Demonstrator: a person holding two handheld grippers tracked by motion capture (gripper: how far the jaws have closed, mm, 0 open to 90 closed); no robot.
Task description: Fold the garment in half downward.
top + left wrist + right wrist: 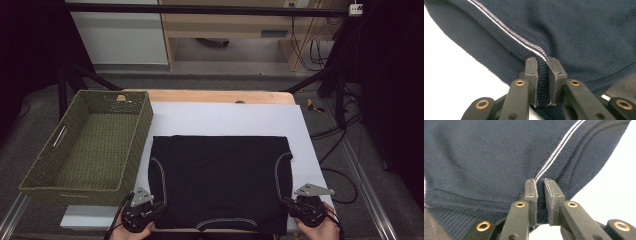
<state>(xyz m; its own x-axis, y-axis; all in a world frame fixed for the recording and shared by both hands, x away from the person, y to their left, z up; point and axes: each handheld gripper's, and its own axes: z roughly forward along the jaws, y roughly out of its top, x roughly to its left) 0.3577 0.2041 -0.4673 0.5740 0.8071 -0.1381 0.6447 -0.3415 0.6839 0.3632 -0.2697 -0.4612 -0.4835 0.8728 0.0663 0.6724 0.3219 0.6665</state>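
Dark knit garment [220, 180] flat on white sheet [225, 117], tabletop centre, beside green basket [90, 145]. Left tongs [541, 65] pinching ribbed near-left corner. Right tongs [539, 185] pinching near-right corner.

Table [220, 96] carries white sheet [225, 120], green basket [45, 185], dark garment [220, 175].

Your hands [127, 233] are cut off by the high view's bottom edge. The garment [220, 180] hides the bench [225, 120] under it, and its fold vanishes between the left tongs [541, 62].
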